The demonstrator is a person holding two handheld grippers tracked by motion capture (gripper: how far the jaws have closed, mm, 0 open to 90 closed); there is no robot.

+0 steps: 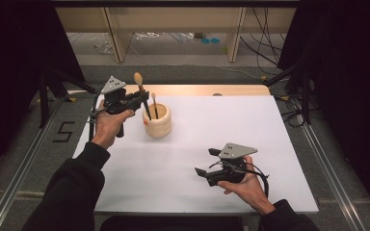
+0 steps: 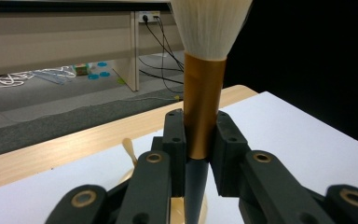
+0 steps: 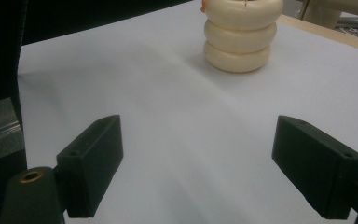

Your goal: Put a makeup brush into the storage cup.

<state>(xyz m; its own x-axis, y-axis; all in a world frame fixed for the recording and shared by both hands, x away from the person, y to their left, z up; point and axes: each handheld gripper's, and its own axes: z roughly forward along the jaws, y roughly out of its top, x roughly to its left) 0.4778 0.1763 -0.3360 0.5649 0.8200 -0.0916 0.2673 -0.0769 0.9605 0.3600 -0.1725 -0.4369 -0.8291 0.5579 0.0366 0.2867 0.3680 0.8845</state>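
Here the left gripper (image 1: 144,97) is clamping a makeup brush (image 1: 142,94) by its copper ferrule, bristles up, the handle tip hanging at the mouth of the cream ringed holder (image 1: 157,124) at eleven o'clock on the white table (image 1: 250,130). The right gripper (image 1: 207,162), at five o'clock, is idling with jaws wide apart.

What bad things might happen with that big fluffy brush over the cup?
1. The left tongs pinch the big brush on its smooth copper collar, so it might slip down.
2. Its dark handle tip hangs at the cream ribbed cup; a sideways pull could tip the cup.
3. A smaller brush stands inside and might get knocked.
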